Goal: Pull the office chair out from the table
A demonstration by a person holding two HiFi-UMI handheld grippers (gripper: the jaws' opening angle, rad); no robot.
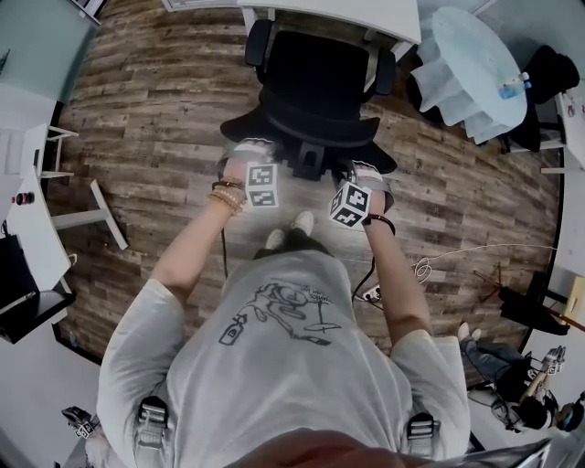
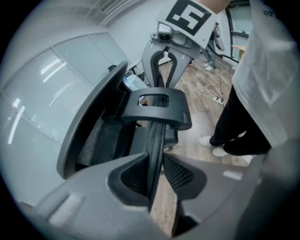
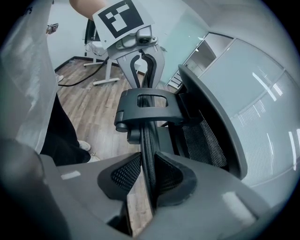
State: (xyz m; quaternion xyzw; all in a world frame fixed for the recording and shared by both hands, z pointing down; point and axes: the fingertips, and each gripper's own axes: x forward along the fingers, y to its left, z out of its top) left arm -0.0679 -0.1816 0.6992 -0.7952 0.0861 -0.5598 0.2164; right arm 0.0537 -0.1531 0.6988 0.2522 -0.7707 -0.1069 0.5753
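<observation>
The black office chair (image 1: 315, 82) stands in front of me, its seat toward the white table (image 1: 366, 14). Its wide headrest (image 1: 302, 132) faces me. My left gripper (image 1: 249, 154) is shut on the headrest's left end. My right gripper (image 1: 367, 172) is shut on its right end. In the left gripper view the thin black headrest rim (image 2: 155, 140) runs edge-on between the pads of the left gripper (image 2: 157, 164). The right gripper view shows the same rim (image 3: 148, 140) pinched by the right gripper (image 3: 149, 168). The headrest bracket (image 3: 149, 107) and mesh backrest (image 3: 206, 140) lie beyond.
Wood-plank floor lies all around. My feet (image 1: 288, 227) are just behind the chair. A round white table (image 1: 475, 64) stands at the upper right and a white desk leg (image 1: 101, 215) at the left. A cable and power strip (image 1: 425, 267) lie right of me, and another person (image 1: 498, 361) sits further right.
</observation>
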